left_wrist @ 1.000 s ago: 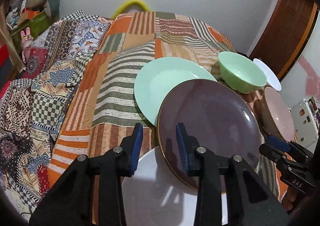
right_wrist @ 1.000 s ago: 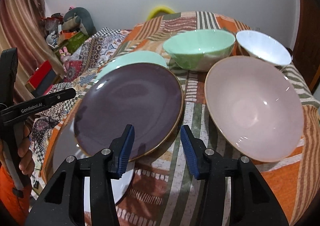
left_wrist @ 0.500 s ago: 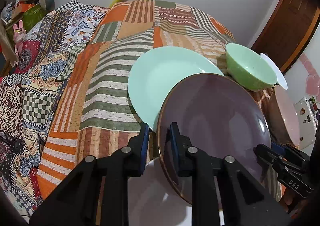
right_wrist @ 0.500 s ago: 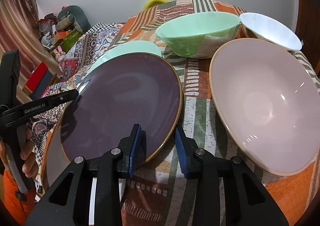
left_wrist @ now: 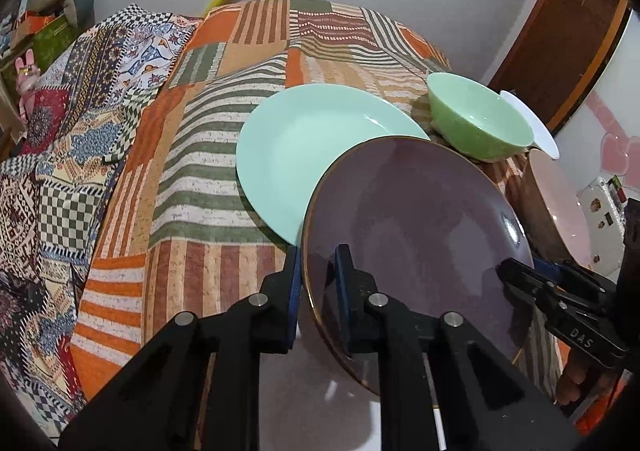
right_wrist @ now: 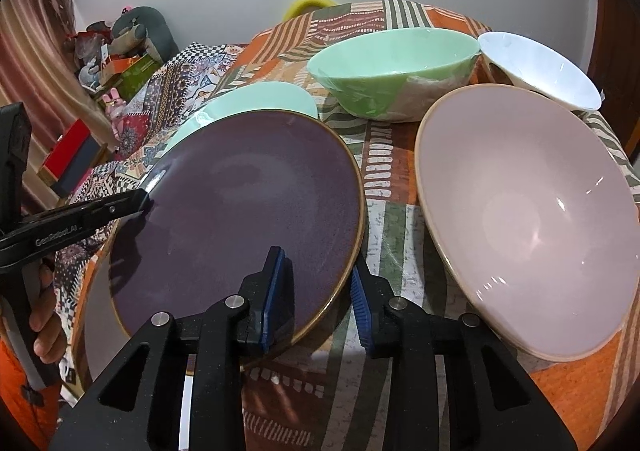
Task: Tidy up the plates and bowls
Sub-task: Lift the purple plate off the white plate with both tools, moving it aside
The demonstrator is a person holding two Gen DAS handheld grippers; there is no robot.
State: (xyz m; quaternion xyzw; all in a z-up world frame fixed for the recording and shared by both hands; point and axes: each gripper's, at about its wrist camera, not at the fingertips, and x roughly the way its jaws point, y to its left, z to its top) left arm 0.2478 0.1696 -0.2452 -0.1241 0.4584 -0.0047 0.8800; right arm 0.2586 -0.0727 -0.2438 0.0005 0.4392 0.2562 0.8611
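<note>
**Patchwork cloth laid with crockery; purple plate gripped at both edges**

Patchwork cloth (left_wrist: 224,179) in orange, green and cream stripes is spread under all the crockery (whether a bench or a bed lies beneath cannot be told). Near its front edge the purple plate (left_wrist: 420,219) is held tilted. It overlaps the mint plate (left_wrist: 312,147) behind it and a white plate (left_wrist: 320,391) below it.

The left claw (left_wrist: 316,267) is closed narrowly on the plate's near-left rim, one pad above and one beneath. The right claw (right_wrist: 318,283) is set astride the opposite rim. Its jaws are narrow and appear to bear on the plate, though the under pad's contact is not plainly shown.

The plate is judged to be glazed ceramic: stiff, fairly heavy for its thinness, slick under the pads and liable to chip or shatter if dropped or knocked against its neighbours. A hold on the rim is the only one offered, since the face is too broad to span. Two opposed grips should keep it from swinging, and it is best kept close to level.

Three plates are counted: purple, mint and white. Three bowls are counted as well: a green bowl (left_wrist: 480,123), a white bowl (right_wrist: 536,67) just behind it, and a wide pink bowl (right_wrist: 528,211) just beside the purple plate.
</note>
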